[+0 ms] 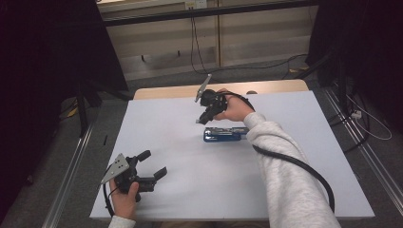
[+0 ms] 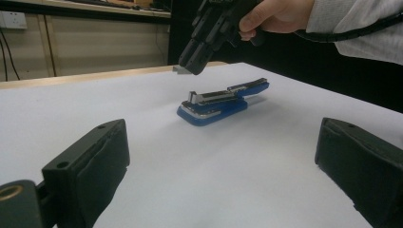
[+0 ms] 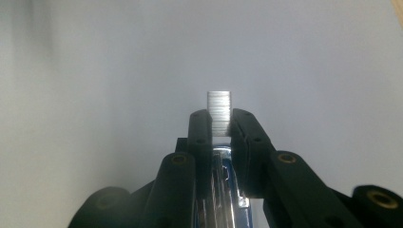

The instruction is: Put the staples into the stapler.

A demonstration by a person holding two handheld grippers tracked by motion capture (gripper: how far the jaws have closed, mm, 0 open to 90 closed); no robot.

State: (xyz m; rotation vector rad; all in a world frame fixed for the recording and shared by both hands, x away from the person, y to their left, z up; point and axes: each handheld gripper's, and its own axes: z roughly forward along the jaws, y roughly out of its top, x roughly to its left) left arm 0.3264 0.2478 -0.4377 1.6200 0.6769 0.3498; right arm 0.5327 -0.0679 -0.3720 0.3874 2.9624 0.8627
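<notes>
Stapler (image 1: 224,134), blue, top arm swung open, lay on white table (image 1: 190,190) near its middle. Right gripper (image 1: 203,117) hovered just above stapler's far-left end, jaws pinched narrow on strip of staples (image 3: 219,112); stapler's metal channel (image 3: 222,190) visible beneath jaws. Left gripper (image 1: 153,165) rested well apart from stapler, toward near-left table edge, jaws spread wide, holding nothing, facing stapler.
</notes>
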